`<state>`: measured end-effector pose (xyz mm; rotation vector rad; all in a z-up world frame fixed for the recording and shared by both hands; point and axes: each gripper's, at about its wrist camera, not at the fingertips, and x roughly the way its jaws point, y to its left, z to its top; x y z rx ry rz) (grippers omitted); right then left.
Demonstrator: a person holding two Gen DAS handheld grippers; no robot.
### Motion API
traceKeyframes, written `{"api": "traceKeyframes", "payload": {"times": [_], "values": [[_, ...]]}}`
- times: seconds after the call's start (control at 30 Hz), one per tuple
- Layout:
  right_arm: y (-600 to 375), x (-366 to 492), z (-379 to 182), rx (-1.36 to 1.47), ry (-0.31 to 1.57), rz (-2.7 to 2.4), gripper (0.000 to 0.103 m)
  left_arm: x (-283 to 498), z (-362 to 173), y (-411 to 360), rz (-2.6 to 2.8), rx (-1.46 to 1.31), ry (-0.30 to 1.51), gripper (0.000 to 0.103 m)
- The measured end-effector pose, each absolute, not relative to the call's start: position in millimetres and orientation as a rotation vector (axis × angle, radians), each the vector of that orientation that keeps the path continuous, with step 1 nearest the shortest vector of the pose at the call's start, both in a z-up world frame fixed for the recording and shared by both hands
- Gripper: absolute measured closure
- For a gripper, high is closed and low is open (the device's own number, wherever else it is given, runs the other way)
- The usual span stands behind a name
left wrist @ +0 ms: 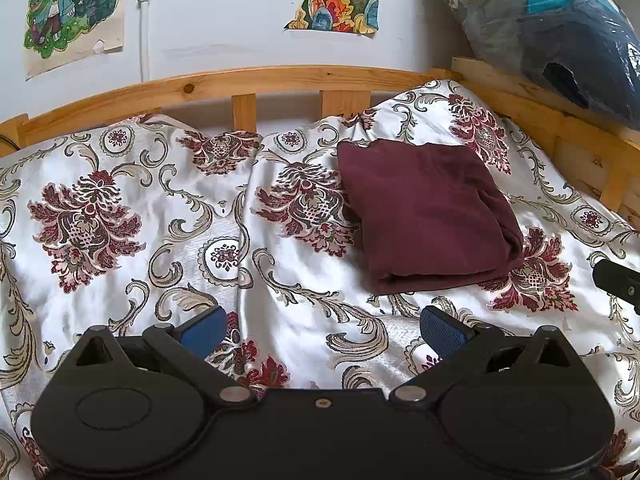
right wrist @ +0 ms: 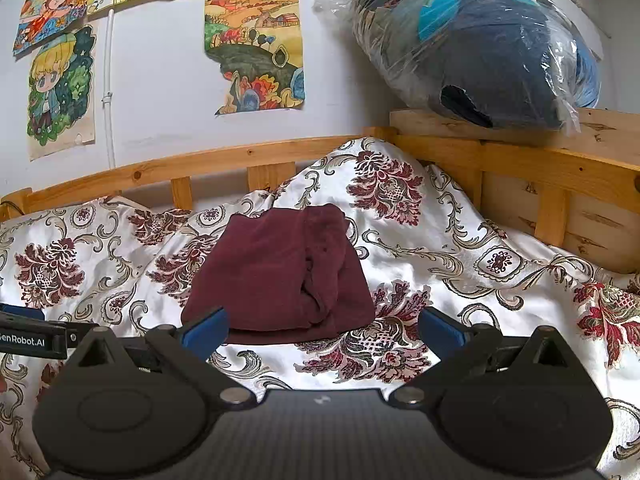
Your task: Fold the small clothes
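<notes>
A: From the left wrist view, our left gripper [left wrist: 322,330] hangs over the patterned bedspread [left wrist: 132,240] with its blue pads [left wrist: 442,332] spread wide and nothing between them. The folded maroon garment [left wrist: 426,216] lies ahead and to the right, flat on the spread, well apart from our fingertips.

B: Its near edge is a thick rolled fold, and the right edge bulges in a rounded fold. The far corners sit short of the wooden bed rail [left wrist: 248,80]. To the left of the garment we see a broad stretch of bedspread, creased down the middle. At the far right a black tip of our right gripper [left wrist: 618,280] pokes in.

A: Turning to the right wrist view, our right gripper [right wrist: 322,330] is likewise released, pads apart, holding nothing. The garment [right wrist: 276,276] lies straight ahead; its near edge runs just beyond our left pad [right wrist: 208,330]; we cannot tell whether they touch.

B: The spread [right wrist: 460,248] humps up behind it against the rail [right wrist: 520,156], under a plastic-wrapped bundle [right wrist: 480,52]. Open bedspread runs to the right, and our left gripper [right wrist: 32,332] shows at the left edge.
</notes>
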<state>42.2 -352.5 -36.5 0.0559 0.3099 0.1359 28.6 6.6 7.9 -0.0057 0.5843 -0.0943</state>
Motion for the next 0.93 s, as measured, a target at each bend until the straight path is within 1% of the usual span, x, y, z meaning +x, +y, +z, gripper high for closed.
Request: {"api": "traceKeyframes", "payload": {"times": [0.23,0.4,0.93], "values": [[-352.5,42.6,-35.6,0.057,0.310,0.136,0.000,28.5,5.7,5.4,-0.094,-0.007,0.599,0.001],[-352.9,43.1,-36.4,0.056,0.314,0.135,0.000,30.0,3.8,5.0,-0.091,-0.049,0.678,0.001],[-354.7,48.6,-40.3,0.060,0.352,0.120,0.000,31.8,4.1,3.9,-0.077,-0.035,0.714,0.001]]}}
